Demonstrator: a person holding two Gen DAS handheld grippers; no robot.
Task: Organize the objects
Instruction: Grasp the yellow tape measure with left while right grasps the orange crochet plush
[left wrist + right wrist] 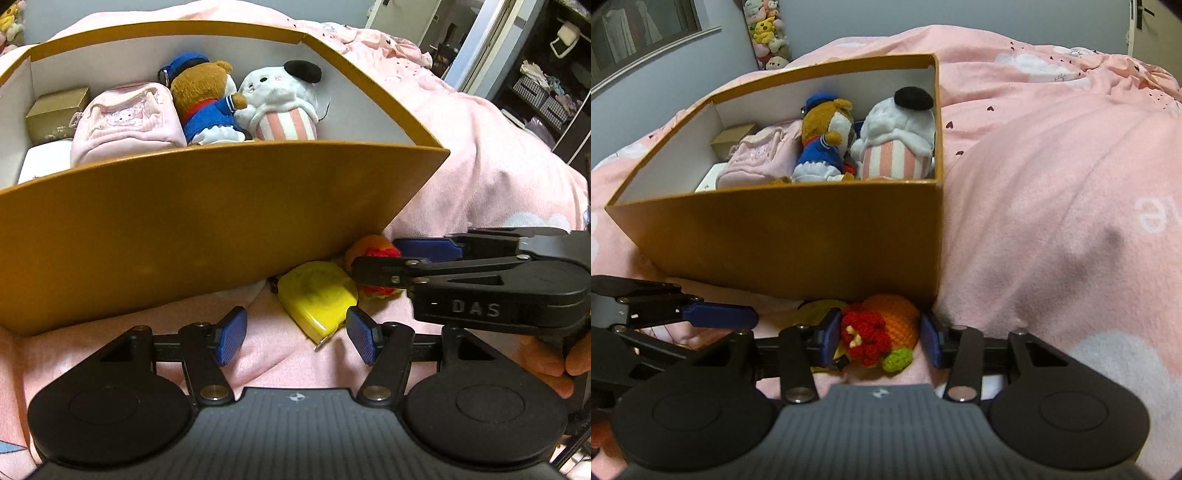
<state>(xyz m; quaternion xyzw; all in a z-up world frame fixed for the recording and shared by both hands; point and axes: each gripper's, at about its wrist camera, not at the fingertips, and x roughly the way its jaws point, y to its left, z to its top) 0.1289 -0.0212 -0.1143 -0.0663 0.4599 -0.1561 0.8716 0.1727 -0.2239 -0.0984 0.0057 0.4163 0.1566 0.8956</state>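
Right gripper (882, 338) fingers close around the crochet toy (882, 332), hardly gripping — it may slip; left gripper (295, 334), half open and empty, could nudge the yellow tape (317, 295)

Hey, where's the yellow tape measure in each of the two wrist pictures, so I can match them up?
Left wrist view: the yellow tape measure lies on the pink bedding, low and centre, just beyond the left gripper and below the box's front wall.
Right wrist view: only a yellow sliver of it shows, lower centre, left of the crocheted toy and mostly hidden by the gripper's finger.
Shared landmark: the orange cardboard box.
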